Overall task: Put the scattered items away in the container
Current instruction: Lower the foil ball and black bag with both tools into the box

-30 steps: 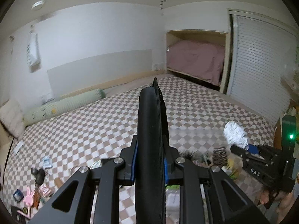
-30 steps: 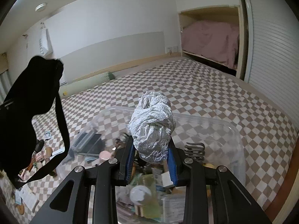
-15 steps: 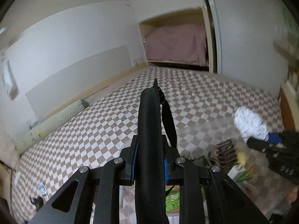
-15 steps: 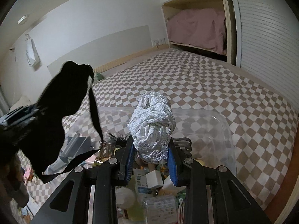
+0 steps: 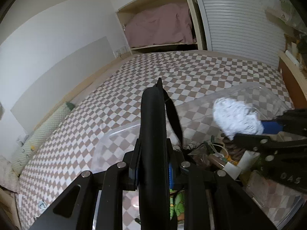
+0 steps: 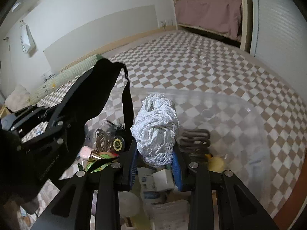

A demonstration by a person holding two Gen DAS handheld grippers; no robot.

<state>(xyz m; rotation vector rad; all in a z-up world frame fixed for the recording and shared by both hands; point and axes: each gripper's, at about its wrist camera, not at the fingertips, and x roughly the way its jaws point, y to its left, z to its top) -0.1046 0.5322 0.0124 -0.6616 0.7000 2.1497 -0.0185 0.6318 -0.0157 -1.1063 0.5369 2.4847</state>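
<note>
Right now your left gripper [image 5: 153,149] jaws are clamped narrow on the black pouch [image 5: 152,115]; your right gripper [image 6: 156,153] jaws pinch the white cloth [image 6: 156,130] above the container [image 6: 239,115].

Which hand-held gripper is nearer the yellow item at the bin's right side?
Right. The right hand-held gripper, shut on a white crumpled cloth, sits just left of the yellow item. The left hand-held gripper, holding a black pouch, hangs over the bin's far-left side.

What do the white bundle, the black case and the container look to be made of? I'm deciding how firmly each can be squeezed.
White bundle: soft knitted or crocheted fabric, judging by its open, crumpled mesh. Black case: matte fabric-covered shell with a flat woven strap; probably semi-rigid, though stiffness can't be confirmed. Container: clear, slightly glossy thin plastic; the checked bedding shows through its wall.
</note>
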